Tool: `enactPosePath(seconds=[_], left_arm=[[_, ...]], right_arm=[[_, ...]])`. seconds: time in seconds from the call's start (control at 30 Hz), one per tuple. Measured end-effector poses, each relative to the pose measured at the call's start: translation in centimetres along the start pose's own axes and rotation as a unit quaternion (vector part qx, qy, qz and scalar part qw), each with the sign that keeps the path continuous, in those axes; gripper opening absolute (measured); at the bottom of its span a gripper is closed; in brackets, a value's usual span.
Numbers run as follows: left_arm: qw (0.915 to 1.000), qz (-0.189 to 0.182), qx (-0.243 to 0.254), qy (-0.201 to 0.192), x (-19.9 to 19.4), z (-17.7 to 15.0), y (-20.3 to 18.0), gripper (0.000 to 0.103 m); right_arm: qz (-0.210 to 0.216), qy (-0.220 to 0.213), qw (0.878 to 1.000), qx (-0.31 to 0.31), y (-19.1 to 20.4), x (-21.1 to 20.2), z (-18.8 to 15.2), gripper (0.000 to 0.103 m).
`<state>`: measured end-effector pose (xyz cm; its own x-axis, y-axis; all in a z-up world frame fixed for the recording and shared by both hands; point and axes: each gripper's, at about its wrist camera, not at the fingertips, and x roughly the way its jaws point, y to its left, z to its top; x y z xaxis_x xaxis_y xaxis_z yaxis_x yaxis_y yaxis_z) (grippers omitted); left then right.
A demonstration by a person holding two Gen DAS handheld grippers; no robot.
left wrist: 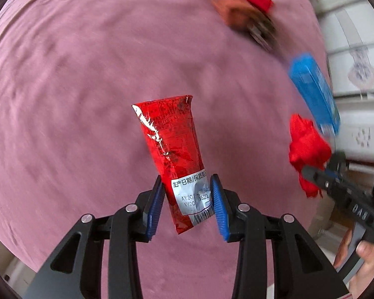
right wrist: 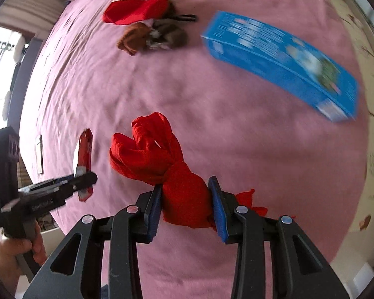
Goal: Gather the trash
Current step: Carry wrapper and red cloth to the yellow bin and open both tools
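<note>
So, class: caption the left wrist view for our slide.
Left gripper holds a red snack wrapper above the pink bedsheet.

My right tongs (right wrist: 184, 199) are clamping a knotted red cloth bundle (right wrist: 162, 154), blue pads pressing both its sides, above the pink bedspread (right wrist: 236, 129). At my left, the left tongs (right wrist: 86, 178) are gripping a red foil wrapper (right wrist: 84, 149). A blue carton (right wrist: 281, 62) is lying on the bed ahead to the right. Farther off, a red fabric item (right wrist: 137, 10) is resting beside a brown and grey heap (right wrist: 152, 38), too blurred to identify.
</note>
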<state>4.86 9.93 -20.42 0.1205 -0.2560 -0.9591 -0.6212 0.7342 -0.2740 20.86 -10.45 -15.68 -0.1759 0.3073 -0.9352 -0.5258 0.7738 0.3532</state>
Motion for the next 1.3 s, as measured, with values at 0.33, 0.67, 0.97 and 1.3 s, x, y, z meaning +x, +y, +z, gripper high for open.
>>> enactPosePath(seconds=[0.33,0.67,0.97,1.3], left_arm=[[0.9946,-0.008,0.101,0.025,1.6,-5.2,-9.7,0.038],[0.9806,-0.019,0.193,0.032,2.3,-9.2,-18.8,0.038],[0.9633,-0.026,0.263,0.048,4.0,-12.4,-27.0,0.038],[0.9487,-0.037,0.309,0.058,6.8,-11.7,-35.5,0.038]], right_arm=[[0.007,-0.036,0.996,0.076,-6.7,-5.0,-8.0,0.036],[0.010,-0.073,0.988,0.133,-11.7,-8.6,-13.4,0.036],[0.004,-0.121,0.969,0.214,-19.5,-12.3,-16.5,0.036],[0.006,-0.157,0.944,0.289,-27.2,-14.8,-18.0,0.036]])
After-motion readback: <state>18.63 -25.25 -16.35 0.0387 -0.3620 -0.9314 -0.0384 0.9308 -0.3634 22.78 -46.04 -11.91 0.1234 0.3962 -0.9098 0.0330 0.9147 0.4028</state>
